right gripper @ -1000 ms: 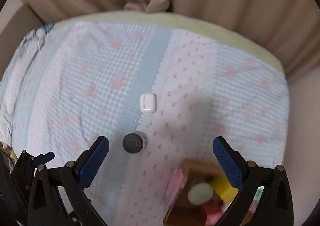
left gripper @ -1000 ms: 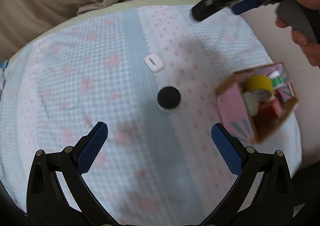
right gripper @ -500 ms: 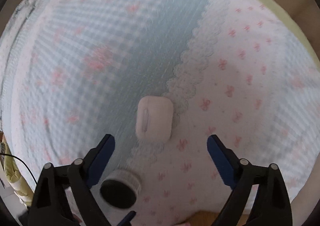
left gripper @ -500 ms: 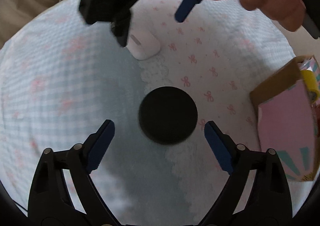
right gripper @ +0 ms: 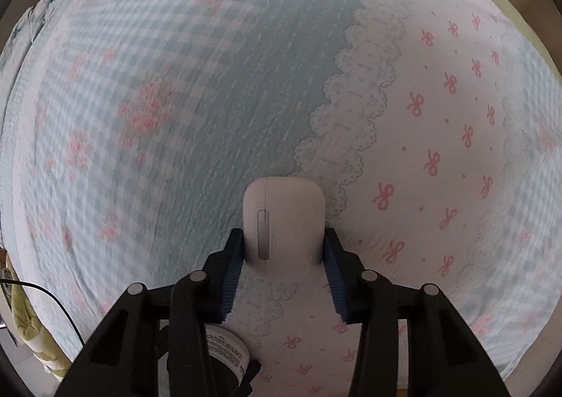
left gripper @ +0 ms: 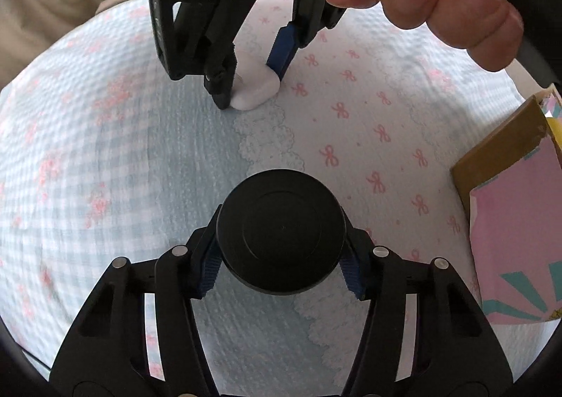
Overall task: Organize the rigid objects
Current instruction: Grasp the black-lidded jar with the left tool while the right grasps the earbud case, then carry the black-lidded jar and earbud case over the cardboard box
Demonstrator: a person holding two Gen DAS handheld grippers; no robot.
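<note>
A round jar with a black lid point(left gripper: 281, 232) stands on the patterned bedcover, between the blue pads of my left gripper point(left gripper: 281, 256). Its jaws are closing and both pads touch the jar's sides. Further back lies a white earbud case point(left gripper: 254, 88), gripped by my right gripper point(left gripper: 249, 86), which points straight down. In the right wrist view the case point(right gripper: 284, 221) sits squeezed between the two blue pads of the right gripper point(right gripper: 282, 249). The jar's white labelled side point(right gripper: 224, 344) shows at the bottom, partly hidden by the gripper frame.
A cardboard box with pink paper sides point(left gripper: 509, 221) stands at the right edge of the bed. A person's fingers point(left gripper: 456, 14) hold the right gripper's grey handle. The blue and pink bedcover point(right gripper: 175, 98) spreads all around. A thin black cable point(right gripper: 52, 298) hangs off the left side.
Both grippers have come down onto the bed and closed from wide open: the left around the black-lidded jar, the right around the white case.
</note>
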